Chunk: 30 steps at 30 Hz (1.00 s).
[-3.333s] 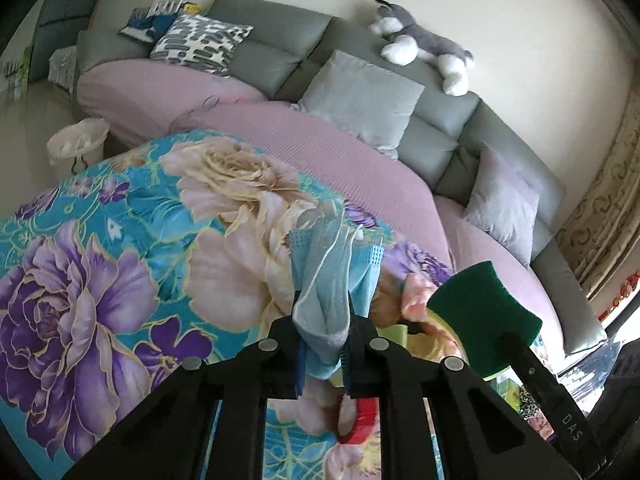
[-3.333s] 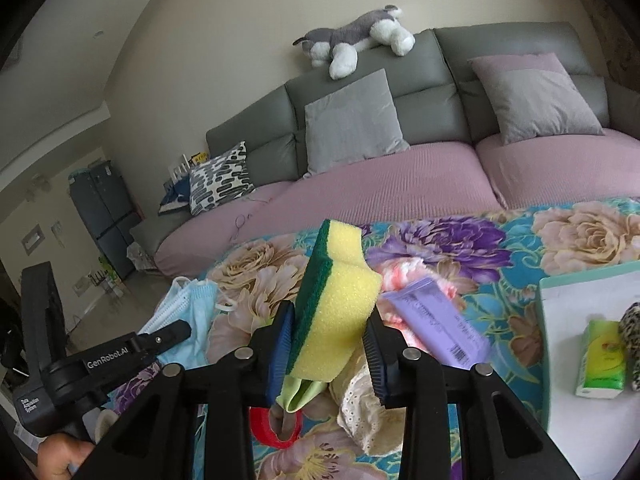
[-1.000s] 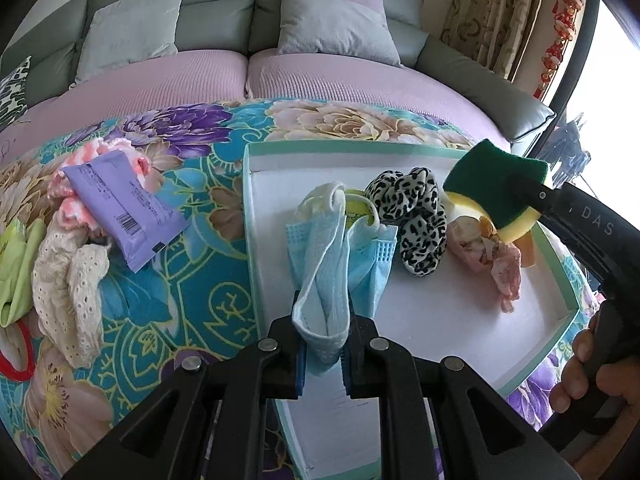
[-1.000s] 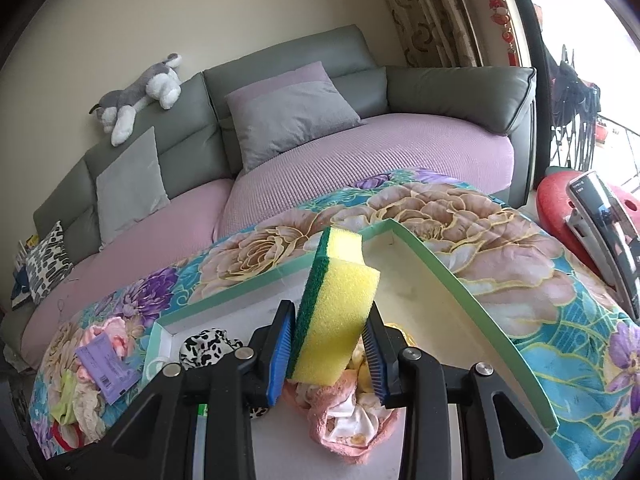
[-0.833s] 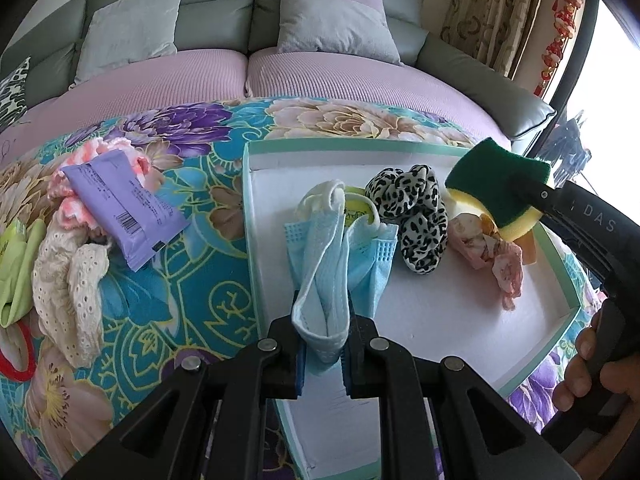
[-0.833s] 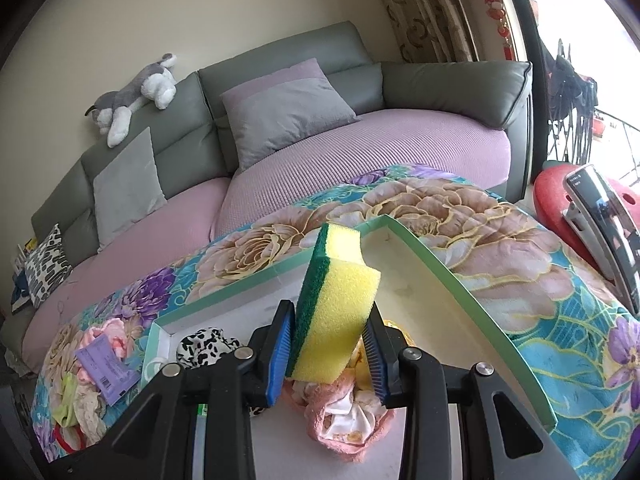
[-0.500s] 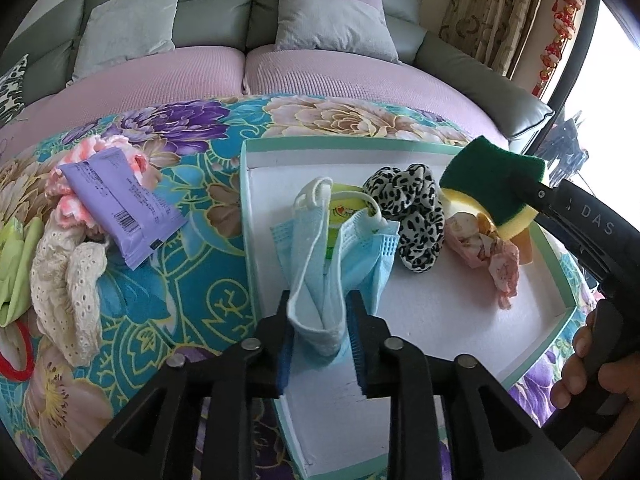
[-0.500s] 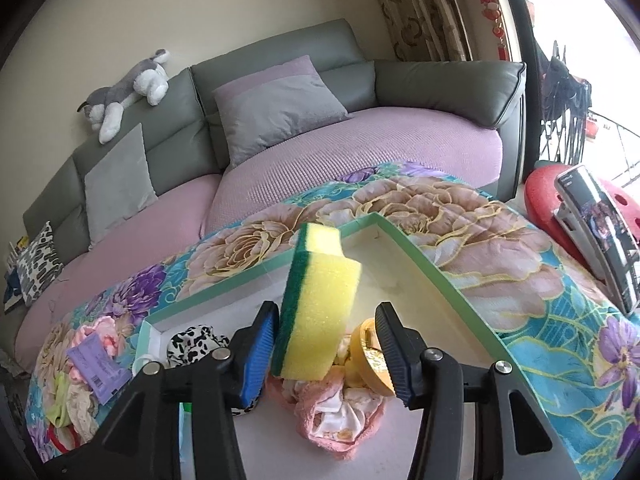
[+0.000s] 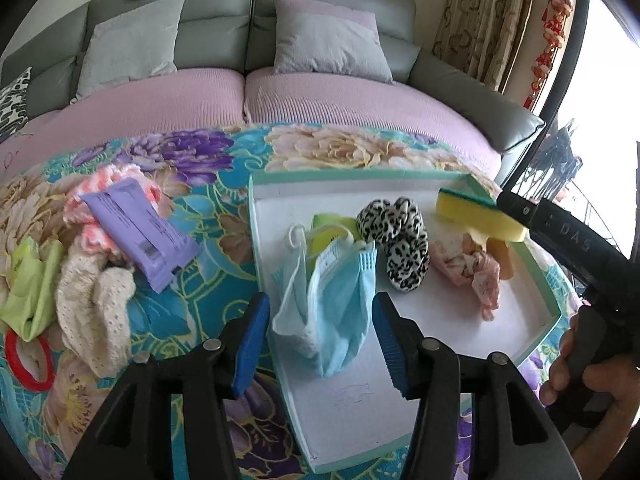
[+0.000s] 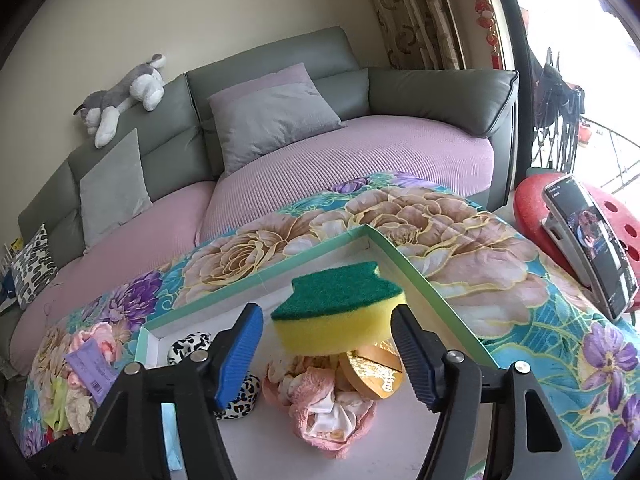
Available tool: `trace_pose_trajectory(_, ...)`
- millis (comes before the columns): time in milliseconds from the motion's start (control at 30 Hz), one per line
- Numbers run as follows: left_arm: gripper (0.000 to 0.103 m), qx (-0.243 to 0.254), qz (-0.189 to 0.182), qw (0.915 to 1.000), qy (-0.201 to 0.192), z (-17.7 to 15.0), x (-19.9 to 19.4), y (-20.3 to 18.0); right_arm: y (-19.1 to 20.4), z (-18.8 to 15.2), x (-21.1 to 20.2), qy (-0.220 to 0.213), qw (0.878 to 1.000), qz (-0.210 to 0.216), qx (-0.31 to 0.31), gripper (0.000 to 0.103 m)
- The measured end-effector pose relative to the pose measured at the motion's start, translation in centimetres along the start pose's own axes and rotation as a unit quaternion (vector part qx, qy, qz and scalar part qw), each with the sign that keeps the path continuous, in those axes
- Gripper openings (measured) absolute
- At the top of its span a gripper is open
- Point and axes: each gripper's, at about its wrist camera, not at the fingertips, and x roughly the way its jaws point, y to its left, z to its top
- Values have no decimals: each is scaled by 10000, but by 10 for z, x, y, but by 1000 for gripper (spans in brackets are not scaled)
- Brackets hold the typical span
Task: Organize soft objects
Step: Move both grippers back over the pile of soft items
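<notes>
A white tray with a green rim (image 9: 540, 320) (image 10: 280, 270) lies on the flowered cloth. A crumpled light-blue face mask (image 9: 334, 296) sits in the tray between the jaws of my left gripper (image 9: 320, 340), which are opening and no longer press on it. A yellow sponge with a green scouring top (image 10: 340, 308) (image 9: 476, 216) lies flat, resting on a pink cloth (image 10: 328, 404) and an orange disc (image 10: 374, 368) in the tray. My right gripper (image 10: 326, 350) is opening around the sponge, its pads clear of it. A leopard-print scrunchie (image 9: 394, 238) lies mid-tray.
Left of the tray lie a purple packet (image 9: 138, 232), a pink knit piece (image 9: 112, 184), a cream lace cloth (image 9: 96, 312), a lime cloth (image 9: 28, 292) and a red ring (image 9: 24, 360). A grey-and-pink sofa (image 10: 320, 144) with cushions stands behind. A phone (image 10: 592, 248) leans on a red stool.
Both grippers have opened. The mask was let go and sagged into the tray. The sponge was let go, tipped from upright to flat, and settled on the pink cloth and orange disc.
</notes>
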Motion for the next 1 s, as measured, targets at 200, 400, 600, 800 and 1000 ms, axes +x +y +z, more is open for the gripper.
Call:
trace_pose_trajectory(200, 55, -65, -64, 9998, -198, 7, -17, 6, 4, 2, -7, -59, 10000, 43, -64, 71)
trace_pose_trajectory(400, 68, -332, 13, 9982, -506, 13, -35, 24, 11, 6, -17, -155, 9997, 84, -183, 71)
trace_pose_trajectory(600, 68, -630, 327, 9959, -563, 14, -37, 46, 17, 7, -20, -112, 9995, 94, -285, 71)
trace_pose_trajectory(800, 68, -1067, 840, 9893, -532, 11, -36, 82, 35, 2, -17, 71, 9985, 408, -350, 71)
trace_pose_trajectory(1000, 91, -1502, 1440, 9762, -612, 5, -43, 117, 74, -7, -23, 59, 9943, 681, -813, 72)
